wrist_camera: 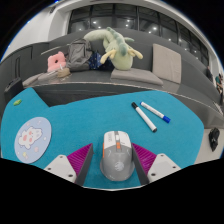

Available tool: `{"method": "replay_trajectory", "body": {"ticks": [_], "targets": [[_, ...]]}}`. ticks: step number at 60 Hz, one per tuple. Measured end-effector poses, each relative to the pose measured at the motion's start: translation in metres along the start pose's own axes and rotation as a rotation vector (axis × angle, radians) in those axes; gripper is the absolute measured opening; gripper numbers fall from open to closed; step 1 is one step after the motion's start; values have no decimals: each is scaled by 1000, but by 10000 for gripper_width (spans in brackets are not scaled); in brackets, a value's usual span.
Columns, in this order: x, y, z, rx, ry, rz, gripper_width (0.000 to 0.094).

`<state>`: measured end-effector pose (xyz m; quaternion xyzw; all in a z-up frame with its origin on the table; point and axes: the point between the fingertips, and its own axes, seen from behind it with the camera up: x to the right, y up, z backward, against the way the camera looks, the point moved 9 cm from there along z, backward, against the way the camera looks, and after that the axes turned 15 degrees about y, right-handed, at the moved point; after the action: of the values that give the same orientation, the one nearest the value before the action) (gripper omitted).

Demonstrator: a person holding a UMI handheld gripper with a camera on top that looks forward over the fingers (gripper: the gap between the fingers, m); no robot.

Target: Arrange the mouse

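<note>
A grey mouse with orange side stripes lies lengthwise between my fingers, its front pointing away from me. My gripper is shut on the mouse, with the pink pads pressing on its two sides. Under it is the teal desk mat. I cannot tell whether the mouse rests on the mat or is held just above it.
Two pens lie on the teal mat beyond the fingers to the right. A round pale patterned pad lies to the left. Behind the table is a grey sofa with a plush toy and a pink item.
</note>
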<state>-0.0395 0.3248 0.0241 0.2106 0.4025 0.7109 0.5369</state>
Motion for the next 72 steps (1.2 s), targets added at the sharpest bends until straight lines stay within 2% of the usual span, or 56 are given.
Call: {"method": "replay_trajectory", "body": {"ticks": [2,5,18,30,41,57,64,69,72], "targets": [[-1,0,0,2,3,6,712],[3,0,-3,15,-19,9,493],[-1,0,4,28,-2,-8,342],[-54,51,38,107,82,25,340],[-147,92,45,157,180,88,339],[-248,66,-23,83,272,64,338],[-256,43,-49,22,239,59,343],[-254,25,-62,-12,206,36,397],[-254,26,-64,21,196,61,445]]}}
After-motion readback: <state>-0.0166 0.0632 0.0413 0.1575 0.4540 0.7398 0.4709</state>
